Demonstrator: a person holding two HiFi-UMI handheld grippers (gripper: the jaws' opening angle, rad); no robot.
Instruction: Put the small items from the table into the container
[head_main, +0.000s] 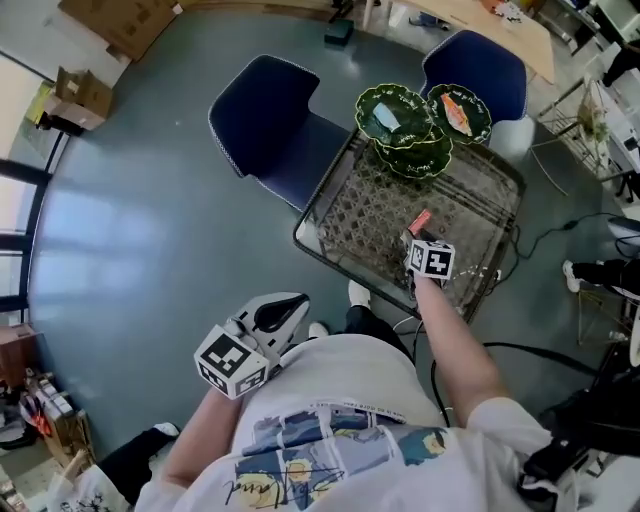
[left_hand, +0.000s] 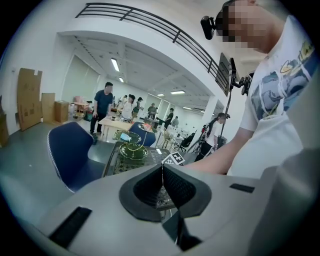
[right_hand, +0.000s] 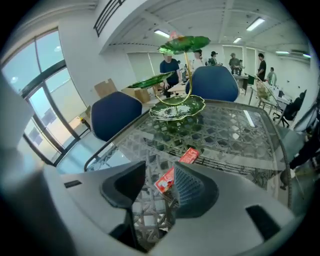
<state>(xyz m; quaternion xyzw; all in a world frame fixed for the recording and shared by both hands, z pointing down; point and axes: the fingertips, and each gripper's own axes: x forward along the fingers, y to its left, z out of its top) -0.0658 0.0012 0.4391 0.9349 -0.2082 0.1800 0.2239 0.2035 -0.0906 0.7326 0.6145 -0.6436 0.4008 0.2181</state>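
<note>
the left gripper (left_hand: 162, 169) has its fingers pressed together, empty; the right gripper (right_hand: 160, 175) has fingers apart above a red packet (right_hand: 165, 181) on the table (right_hand: 235, 130).

- In the right gripper view, one of the fingers (right_hand: 196, 186) of the right gripper (right_hand: 159, 164) covers an edge of the nearer red packet (right_hand: 164, 181); whether they touch cannot be told.
- In the head view, that gripper's marker cube (head_main: 432, 260) hides its fingers.
- What lies on the green leaf dishes (head_main: 398, 117) is too small to name.
- In the left gripper view, the left gripper (left_hand: 162, 166) blocks most of the tabletop (left_hand: 116, 165).
</note>
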